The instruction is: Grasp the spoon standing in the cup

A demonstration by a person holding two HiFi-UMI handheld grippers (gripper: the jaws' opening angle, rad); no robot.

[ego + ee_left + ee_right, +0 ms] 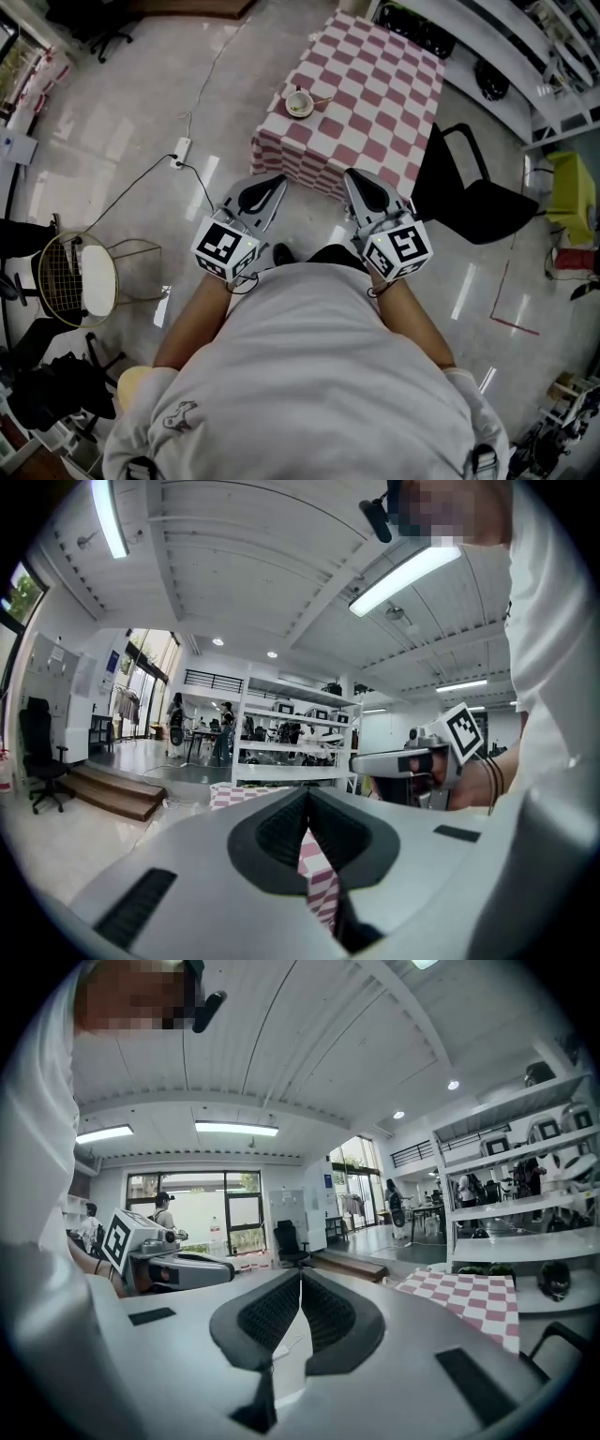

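Jaws of left gripper (pixel 265 194) & right gripper (pixel 367 188) both pressed together, nothing btwn. Thin spoon (pixel 321 100) leans in small white cup (pixel 299 104) well ahead of both, on pink-white checked table (pixel 384 80).

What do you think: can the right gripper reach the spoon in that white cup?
Probably not yet: the right gripper, jaws shut, hangs short of the spoon in the white cup on the pink-checked table. Nothing blocks the path.
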